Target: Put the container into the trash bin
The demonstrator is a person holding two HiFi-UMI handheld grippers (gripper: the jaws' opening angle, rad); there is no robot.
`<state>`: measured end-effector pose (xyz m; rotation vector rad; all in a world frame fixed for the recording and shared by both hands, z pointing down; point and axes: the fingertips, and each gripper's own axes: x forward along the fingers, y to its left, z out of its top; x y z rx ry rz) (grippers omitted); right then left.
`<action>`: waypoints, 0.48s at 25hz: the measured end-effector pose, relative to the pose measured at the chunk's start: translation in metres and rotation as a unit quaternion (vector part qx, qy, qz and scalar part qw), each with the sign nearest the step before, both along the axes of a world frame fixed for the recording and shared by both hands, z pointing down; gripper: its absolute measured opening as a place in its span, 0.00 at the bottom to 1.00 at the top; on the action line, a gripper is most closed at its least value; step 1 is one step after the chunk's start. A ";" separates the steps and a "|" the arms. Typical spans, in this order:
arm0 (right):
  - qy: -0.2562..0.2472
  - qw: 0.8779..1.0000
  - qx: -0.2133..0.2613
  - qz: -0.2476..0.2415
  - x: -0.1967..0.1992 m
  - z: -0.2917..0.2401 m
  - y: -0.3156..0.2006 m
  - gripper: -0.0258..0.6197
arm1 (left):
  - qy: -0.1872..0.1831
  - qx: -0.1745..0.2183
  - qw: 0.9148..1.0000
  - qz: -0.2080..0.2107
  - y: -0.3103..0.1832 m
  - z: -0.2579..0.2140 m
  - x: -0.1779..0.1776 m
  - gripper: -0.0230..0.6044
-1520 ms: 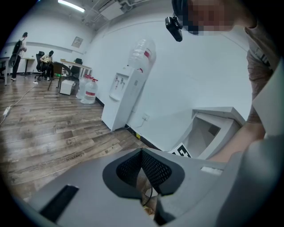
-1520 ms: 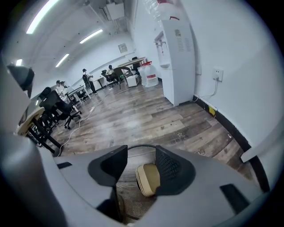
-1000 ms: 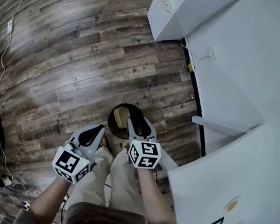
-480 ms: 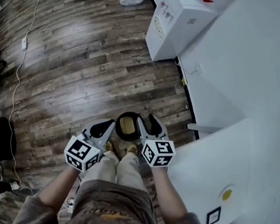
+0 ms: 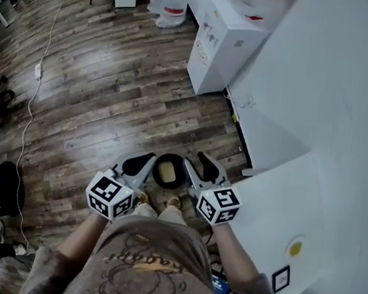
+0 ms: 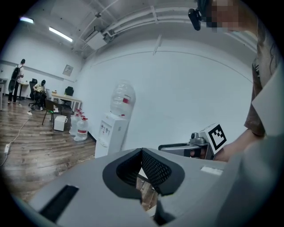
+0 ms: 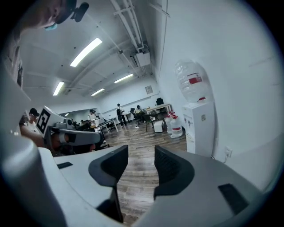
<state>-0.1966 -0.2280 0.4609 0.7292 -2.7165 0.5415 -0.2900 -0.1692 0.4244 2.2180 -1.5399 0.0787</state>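
In the head view, a black round trash bin (image 5: 171, 157) stands on the wood floor just ahead of the person's feet. A tan container (image 5: 168, 170) lies inside it. My left gripper (image 5: 143, 163) hovers high above the floor at the bin's left, its pads meeting at the tips (image 6: 141, 153) with nothing between them. At the bin's right, equally high, my right gripper (image 5: 202, 161) is open. In the right gripper view only floor shows through the gap between its jaws (image 7: 141, 155). Neither gripper touches the bin or the container.
A white water dispenser (image 5: 218, 40) with a bottle on top stands by the white wall (image 5: 352, 98) at the right. Spare water jugs (image 5: 171, 0) sit beyond it. A white panel (image 5: 283, 210) is close to my right arm. A cable (image 5: 33, 89) runs along the floor at left.
Both grippers have risen well above the floor and the bin. The head view has lifted too, so the bin looks smaller and more of the room shows. The container stays in the bin.
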 end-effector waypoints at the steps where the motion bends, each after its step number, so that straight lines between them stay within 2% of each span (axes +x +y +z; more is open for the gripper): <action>1: -0.004 1.000 0.006 -0.008 0.000 -0.009 0.006 0.31 | -0.001 0.004 1.000 0.004 0.003 -0.006 0.001 0.04; 7: -0.015 0.998 0.052 -0.029 0.009 -0.055 0.043 0.31 | 0.003 0.020 1.000 0.011 0.021 -0.033 0.004 0.04; 12: -0.027 0.997 0.073 0.003 0.035 -0.072 0.045 0.29 | 0.014 0.041 0.999 0.005 0.017 -0.051 0.014 0.04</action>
